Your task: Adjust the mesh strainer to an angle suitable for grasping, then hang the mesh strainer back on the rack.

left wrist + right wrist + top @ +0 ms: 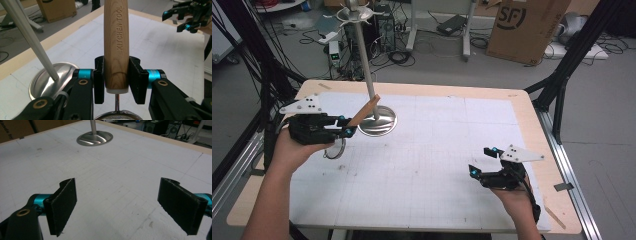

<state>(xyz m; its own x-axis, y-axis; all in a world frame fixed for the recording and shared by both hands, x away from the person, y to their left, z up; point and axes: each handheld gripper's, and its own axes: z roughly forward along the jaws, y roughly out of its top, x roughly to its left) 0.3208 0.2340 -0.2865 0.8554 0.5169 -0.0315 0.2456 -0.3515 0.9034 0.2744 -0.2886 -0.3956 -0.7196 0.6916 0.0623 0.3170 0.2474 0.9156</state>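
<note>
My left gripper [348, 125] is shut on the wooden handle [364, 112] of a small mesh strainer, held above the table's left side. The handle [116, 45], stamped KITCHEN TOOL, stands between the pads in the left gripper view, and its top end leans toward the stand's pole [366, 60]. The strainer's wire hoop [335, 149] hangs below the gripper. Near the front right, my right gripper [481, 161] stands open with nothing between its pads [62, 207]. It also appears far off in the left gripper view [185, 18].
A metal stand with a round shiny base [379, 122] and hooks at its top [354, 14] rises at the back left of the white mat [437, 150]. Its base [95, 138] lies ahead in the right gripper view. A cardboard box [524, 27] and cables sit on the floor behind.
</note>
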